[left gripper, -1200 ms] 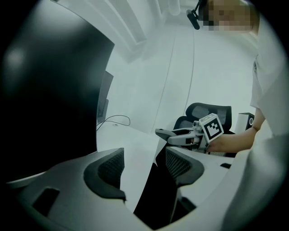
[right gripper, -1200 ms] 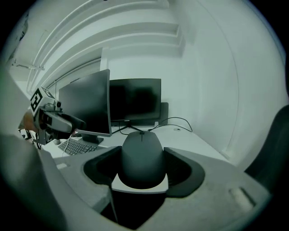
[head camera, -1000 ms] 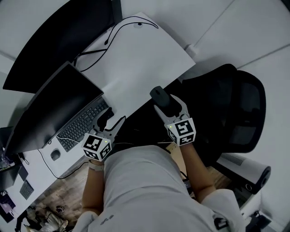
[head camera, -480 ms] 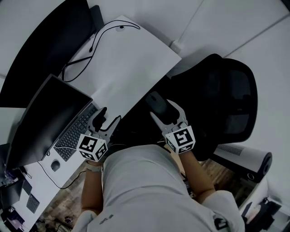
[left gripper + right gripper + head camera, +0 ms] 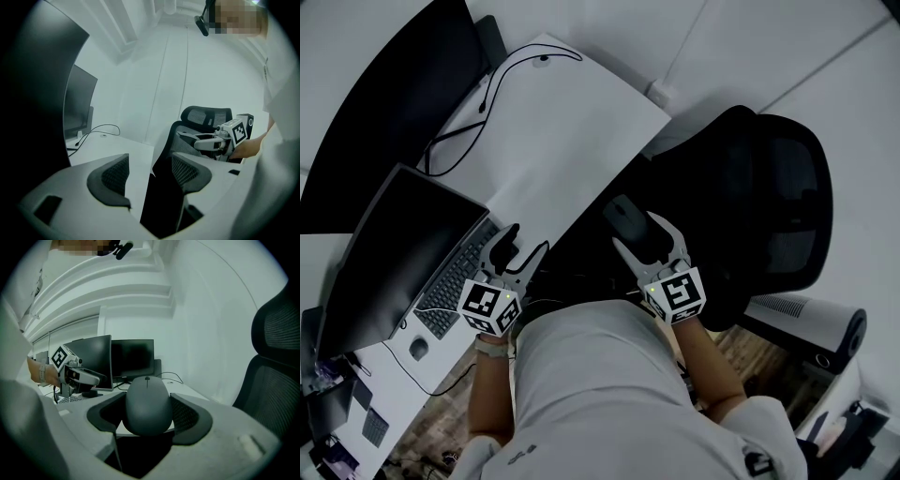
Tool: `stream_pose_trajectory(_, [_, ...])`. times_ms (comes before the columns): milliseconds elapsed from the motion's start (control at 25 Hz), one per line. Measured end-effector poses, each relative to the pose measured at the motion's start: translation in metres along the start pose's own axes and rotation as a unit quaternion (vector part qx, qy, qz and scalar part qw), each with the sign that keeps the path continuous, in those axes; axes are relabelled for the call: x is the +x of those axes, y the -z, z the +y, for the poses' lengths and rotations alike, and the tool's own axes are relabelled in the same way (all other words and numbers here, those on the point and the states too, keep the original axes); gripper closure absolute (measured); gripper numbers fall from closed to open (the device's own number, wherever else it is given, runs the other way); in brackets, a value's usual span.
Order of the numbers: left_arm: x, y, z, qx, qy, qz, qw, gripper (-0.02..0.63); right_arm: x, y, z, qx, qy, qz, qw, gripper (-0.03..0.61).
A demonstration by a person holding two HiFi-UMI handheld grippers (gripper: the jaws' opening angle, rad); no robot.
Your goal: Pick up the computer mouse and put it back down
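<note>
The dark grey computer mouse [image 5: 147, 404] sits between the pads of my right gripper [image 5: 147, 417], which is shut on it. In the head view the mouse [image 5: 623, 214] is held in the air just off the near edge of the white desk [image 5: 572, 141], with the right gripper [image 5: 636, 229] behind it. My left gripper [image 5: 525, 239] hovers by the keyboard's right end. Its jaws stand open with nothing between them [image 5: 150, 171]. The right gripper [image 5: 206, 140] also shows in the left gripper view.
A black monitor [image 5: 394, 253] and keyboard [image 5: 459, 277] stand at the desk's left, with a larger curved screen [image 5: 375, 103] behind. A black cable [image 5: 487, 94] runs over the desk. A black mesh office chair [image 5: 769, 206] stands to the right.
The right gripper with the mouse has drifted a little away from the desk edge. The left gripper has stayed by the keyboard, still open.
</note>
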State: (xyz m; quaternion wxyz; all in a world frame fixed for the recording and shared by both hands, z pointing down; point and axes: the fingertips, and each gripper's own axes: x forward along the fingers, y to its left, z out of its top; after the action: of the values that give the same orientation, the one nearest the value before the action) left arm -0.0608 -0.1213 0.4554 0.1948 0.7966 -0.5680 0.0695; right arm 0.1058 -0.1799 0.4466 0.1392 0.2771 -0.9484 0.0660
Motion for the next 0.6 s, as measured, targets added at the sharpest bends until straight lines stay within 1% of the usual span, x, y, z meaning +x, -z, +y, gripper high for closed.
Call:
stream_pose_trajectory(200, [-0.006,0.005,0.004,-0.004,-0.011,0.004,0.9999,0.331,0.007,0.008,-0.001,0.005,-0.003,0.009,1.000,0.288])
stream_pose_trajectory(400, [-0.016,0.009,0.010,-0.012,-0.031,0.004,0.9994,0.337,0.020,0.015,0.000,0.008,-0.014,0.018,1.000,0.288])
stream_pose_trajectory(600, [-0.030,0.014,0.018,-0.021,-0.052,0.005,0.9984,0.339,0.039,0.018,0.003,0.002,-0.027,0.027,0.999,0.288])
